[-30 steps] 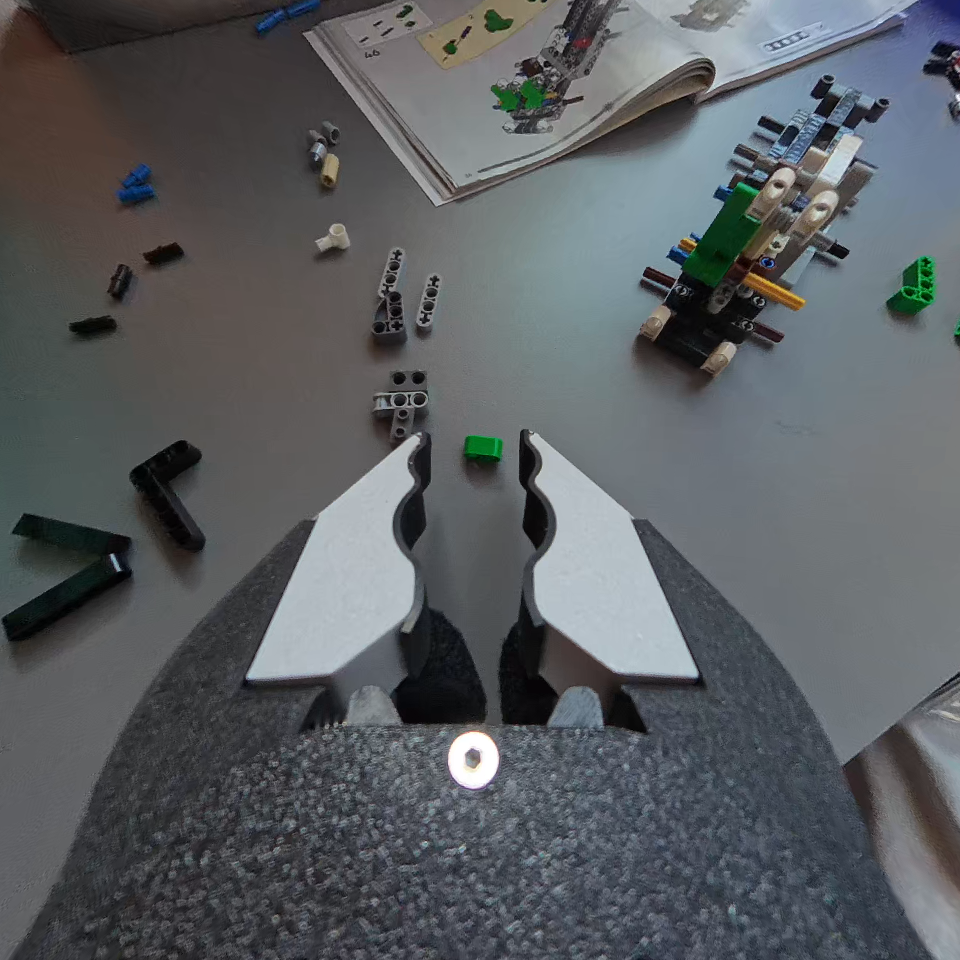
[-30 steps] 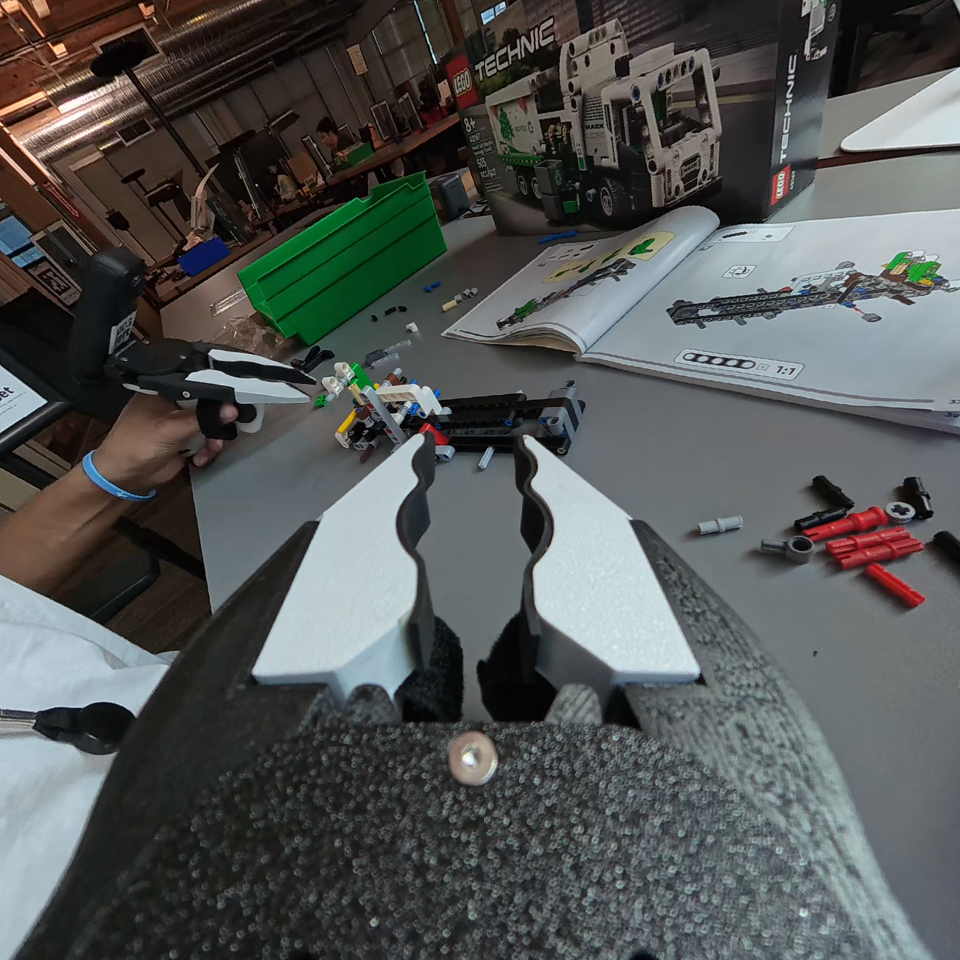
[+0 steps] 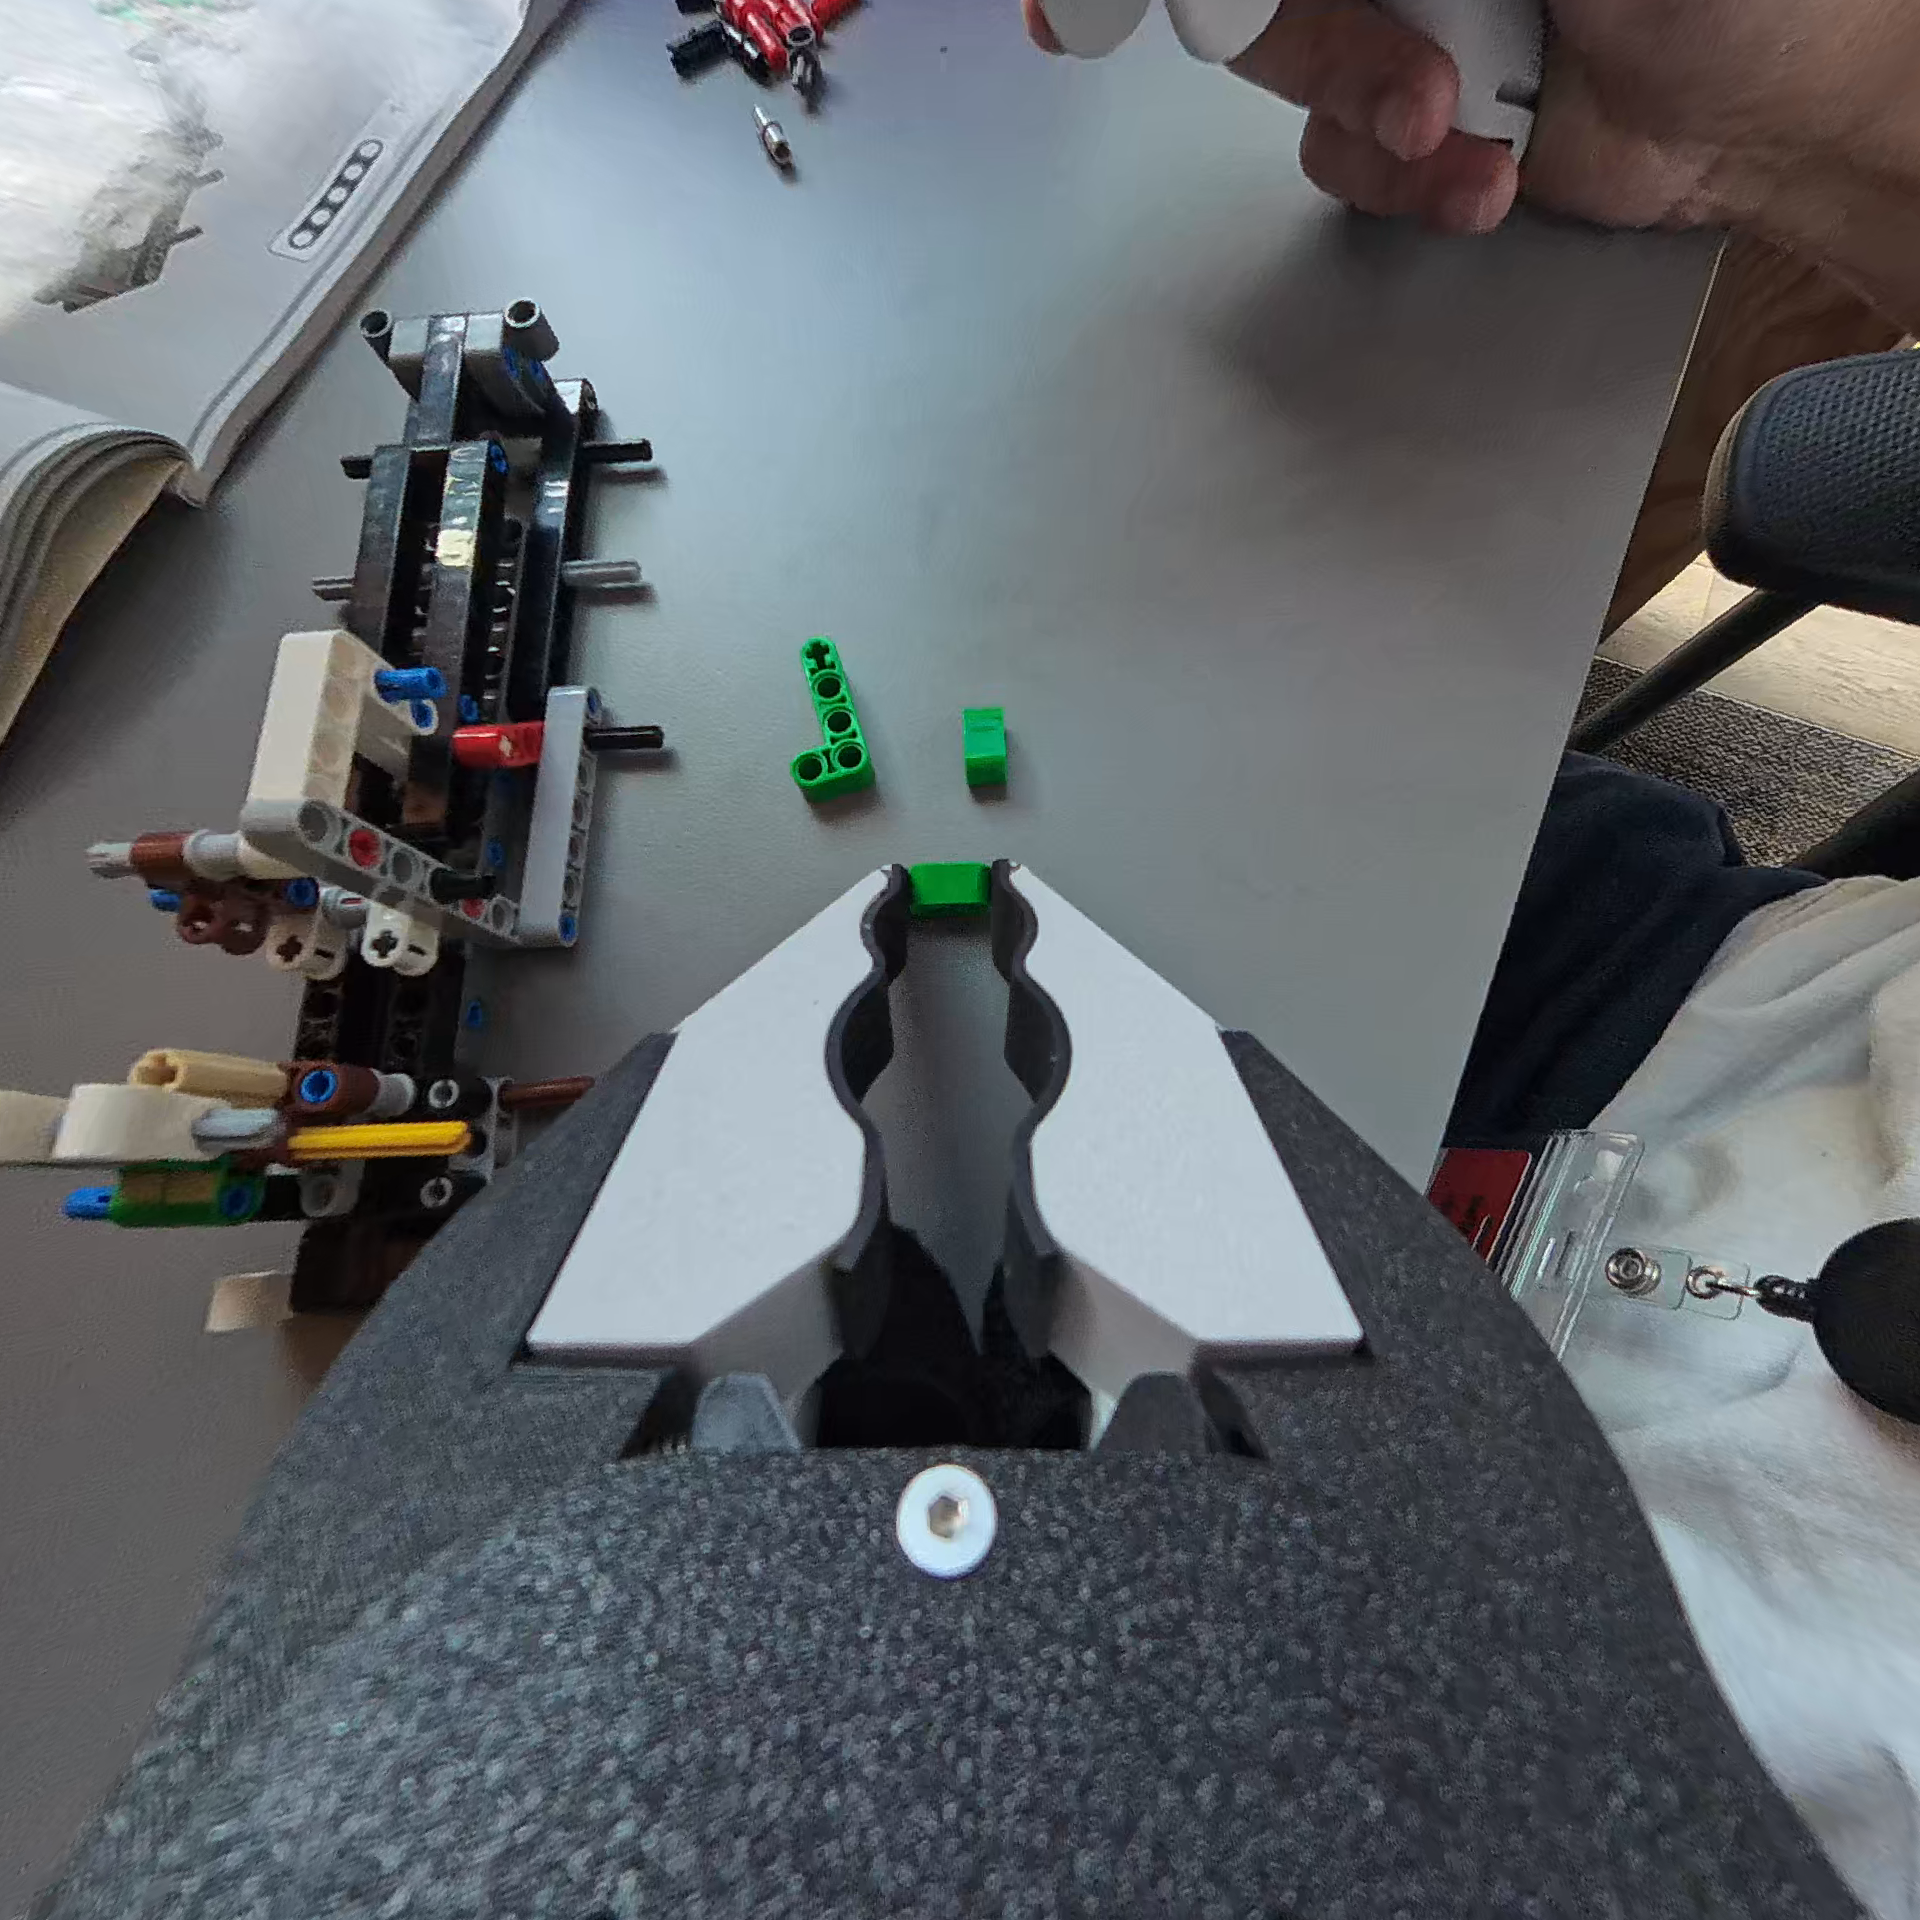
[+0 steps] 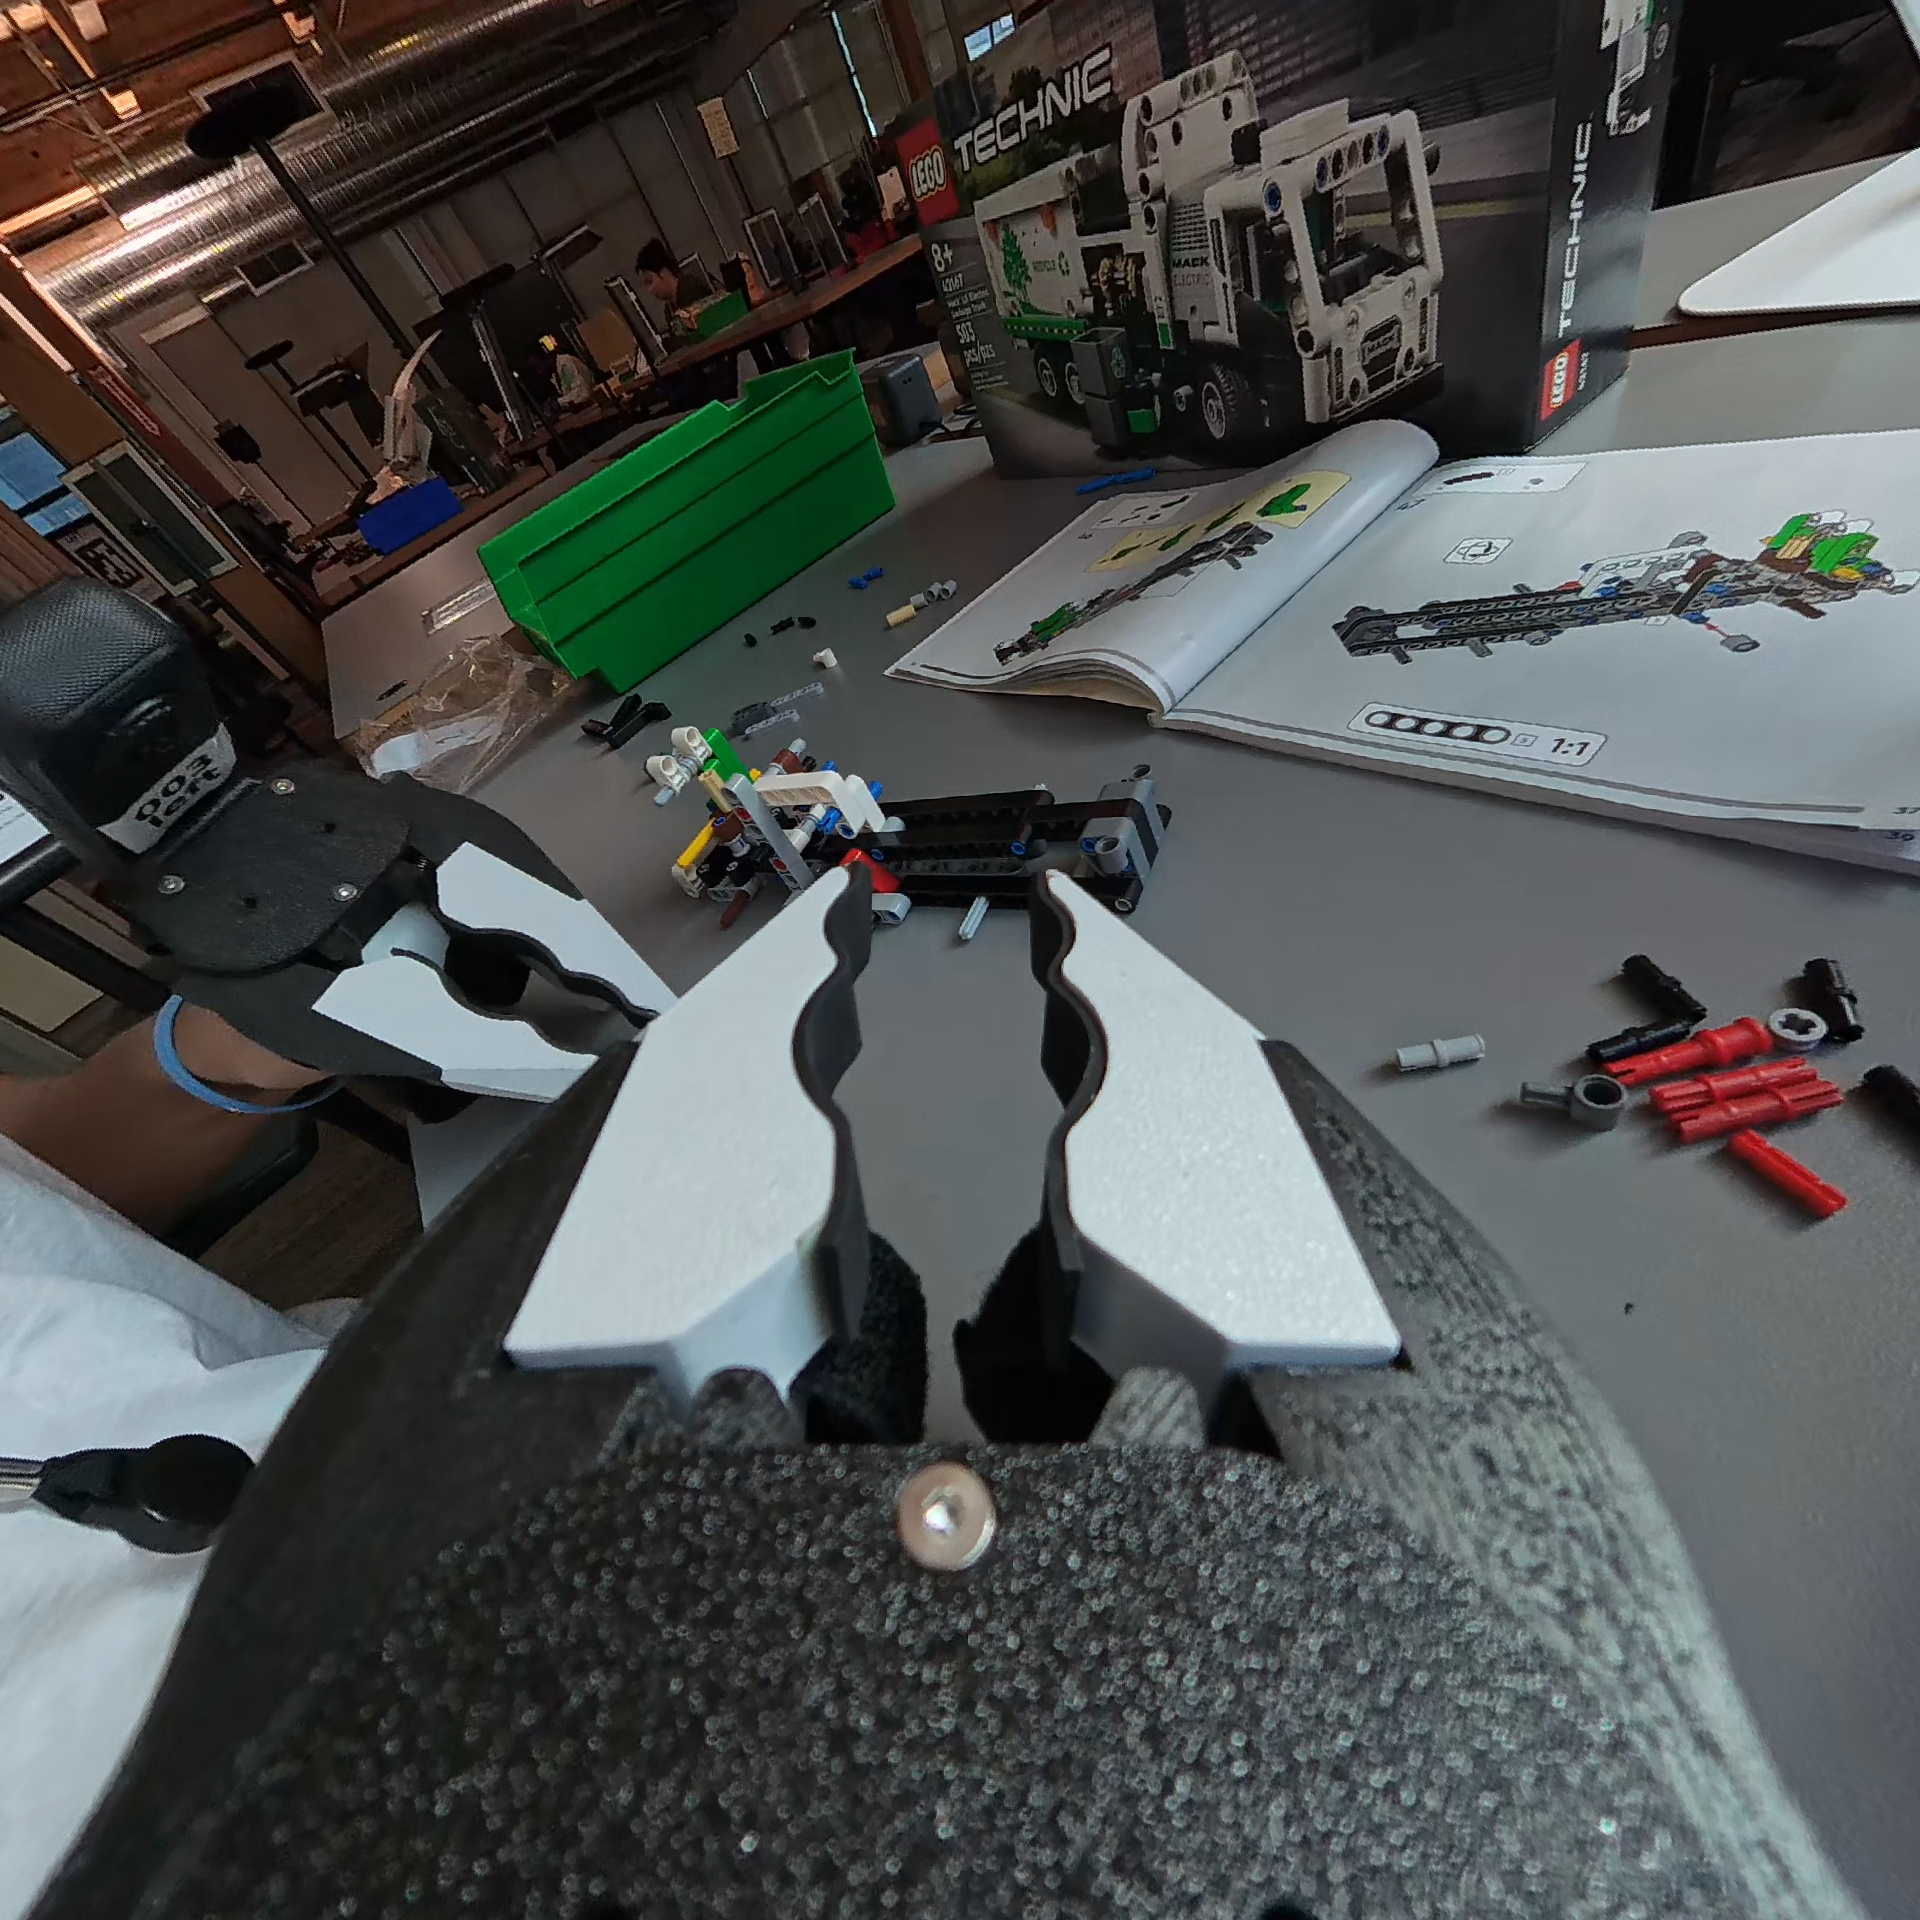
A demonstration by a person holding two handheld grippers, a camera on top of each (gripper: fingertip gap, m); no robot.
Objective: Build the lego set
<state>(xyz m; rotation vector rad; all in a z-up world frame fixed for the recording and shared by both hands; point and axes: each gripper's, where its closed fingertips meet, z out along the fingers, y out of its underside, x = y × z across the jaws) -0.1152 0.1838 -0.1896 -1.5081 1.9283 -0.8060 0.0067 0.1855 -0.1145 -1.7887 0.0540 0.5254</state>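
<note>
While pinched crosswise — small green brick (image 3: 947,886) in left gripper (image 3: 948,878).

open table (image 3: 1195,499) right | chassis (image 3: 457,644) blocks left | green beam (image 3: 831,722) ahead

Hand-held gripper (image 4: 948,902) agape — chassis (image 4: 935,826) just beyond

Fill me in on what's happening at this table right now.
A person is building a Lego set with a handheld gripper in each hand. The left gripper pinches a small green piece at its fingertips, just above the grey table. The right gripper is open and empty, pointing toward the half-built chassis. A green L-shaped beam and another small green block lie loose nearby.
</note>
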